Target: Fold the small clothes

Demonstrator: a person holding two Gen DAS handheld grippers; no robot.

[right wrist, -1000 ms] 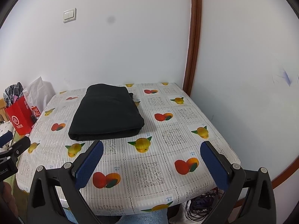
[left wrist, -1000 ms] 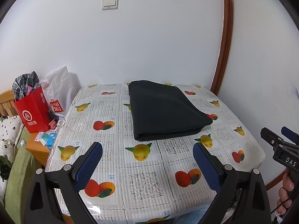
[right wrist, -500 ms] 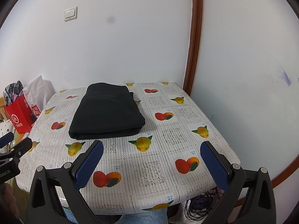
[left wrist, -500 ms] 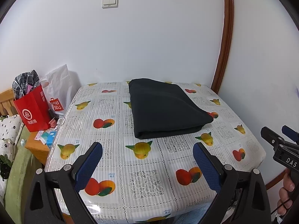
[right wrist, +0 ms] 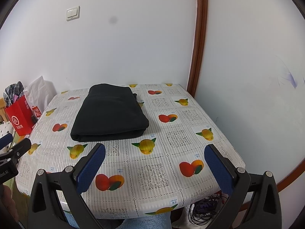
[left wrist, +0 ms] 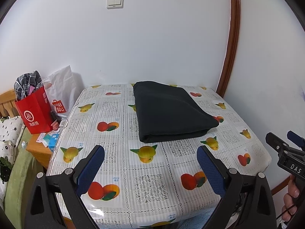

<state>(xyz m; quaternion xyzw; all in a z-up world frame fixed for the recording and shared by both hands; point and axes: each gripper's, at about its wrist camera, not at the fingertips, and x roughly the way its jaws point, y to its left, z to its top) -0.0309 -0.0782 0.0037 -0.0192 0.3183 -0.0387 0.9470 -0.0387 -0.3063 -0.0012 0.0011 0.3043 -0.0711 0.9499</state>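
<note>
A black garment (left wrist: 171,112) lies folded into a thick rectangle on the far half of the table (left wrist: 148,183), which has a fruit-print cloth. It also shows in the right wrist view (right wrist: 109,114). My left gripper (left wrist: 150,168) is open and empty, held above the table's near edge, well short of the garment. My right gripper (right wrist: 155,169) is open and empty too, over the near edge and to the right. Each gripper shows at the edge of the other's view: the right one (left wrist: 286,148) and the left one (right wrist: 11,148).
White walls close the table at the back and right, with a brown wooden trim (right wrist: 200,38) in the corner. A red paper bag (left wrist: 34,112) and a white plastic bag (left wrist: 61,91) stand on a low wooden stand to the left. Cables (right wrist: 202,208) lie on the floor.
Both grippers have drawn back a little and tilted up; the table and garment sit slightly lower and farther in the views. The garment has not moved. Both stay open.
</note>
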